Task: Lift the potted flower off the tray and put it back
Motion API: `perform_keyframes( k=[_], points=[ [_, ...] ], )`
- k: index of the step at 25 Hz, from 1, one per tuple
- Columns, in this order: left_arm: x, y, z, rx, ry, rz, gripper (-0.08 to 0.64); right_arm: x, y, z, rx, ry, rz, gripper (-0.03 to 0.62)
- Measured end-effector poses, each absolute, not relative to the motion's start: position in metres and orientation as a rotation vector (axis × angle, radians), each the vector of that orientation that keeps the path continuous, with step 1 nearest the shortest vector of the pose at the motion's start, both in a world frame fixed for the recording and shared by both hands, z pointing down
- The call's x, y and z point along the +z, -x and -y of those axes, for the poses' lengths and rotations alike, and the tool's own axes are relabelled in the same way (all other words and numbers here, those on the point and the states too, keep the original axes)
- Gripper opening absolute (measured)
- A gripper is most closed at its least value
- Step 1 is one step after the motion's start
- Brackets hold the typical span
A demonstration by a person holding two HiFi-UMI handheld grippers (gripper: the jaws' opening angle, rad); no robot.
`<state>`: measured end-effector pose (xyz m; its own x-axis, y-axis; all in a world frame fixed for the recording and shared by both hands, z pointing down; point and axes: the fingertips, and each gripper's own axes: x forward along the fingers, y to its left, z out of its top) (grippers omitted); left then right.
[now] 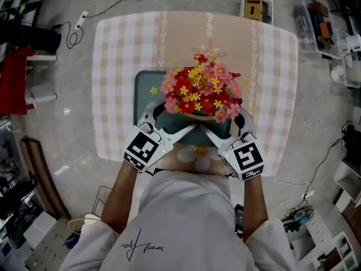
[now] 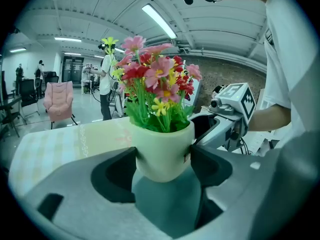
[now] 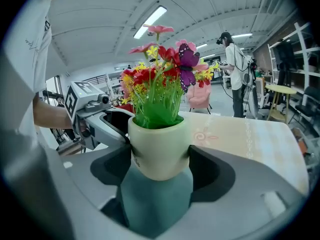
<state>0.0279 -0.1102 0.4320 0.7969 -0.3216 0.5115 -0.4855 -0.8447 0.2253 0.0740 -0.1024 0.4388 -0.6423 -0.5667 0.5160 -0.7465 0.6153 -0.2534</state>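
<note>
Far out to the left of the left hand-held gripper [image 2: 163, 159], a red cloth [image 1: 14, 78] hangs at the edge of the room. A white cable [image 1: 76, 27] lies looped on the floor [image 1: 67, 129]. Nearer that gripper stands the table [image 1: 115, 66], checked in beige and white. A dark green tray [image 1: 146, 89] sits on it just ahead of both grippers.

The left hand-held gripper reaches in from the person's side, close to the white shirt [image 1: 186, 219]. Its two jaws press on opposite sides of the cream pot [image 2: 162, 149], so it is clamped on the potted flower [image 1: 200, 95].

The pot stands upright between the two grippers, over the near part of the tray. Its rounded base shows against the green surface. Whether it touches the tray or hangs just above it cannot be told. Red, pink and yellow blooms [image 3: 160, 69] spread above the jaws and hide most of the pot from the head view.

The right hand-held gripper [image 3: 159, 156] mirrors the left from the other side. Its jaws are likewise clenched on the pot's walls, and each gripper angles in toward the other.

Beyond the right gripper, past the table's far right corner, a small box [image 1: 258, 5] and a clear bin [image 1: 316, 21] stand on the floor.
</note>
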Motion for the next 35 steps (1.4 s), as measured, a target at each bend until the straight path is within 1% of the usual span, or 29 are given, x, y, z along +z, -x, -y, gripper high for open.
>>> perform_keyframes(
  k=[35],
  points=[
    [0.474, -0.064, 0.144, 0.744, -2.607, 0.521, 0.341, 0.480, -0.109, 0.133, 0.735, -1.079, 2.424, 0.365]
  ],
)
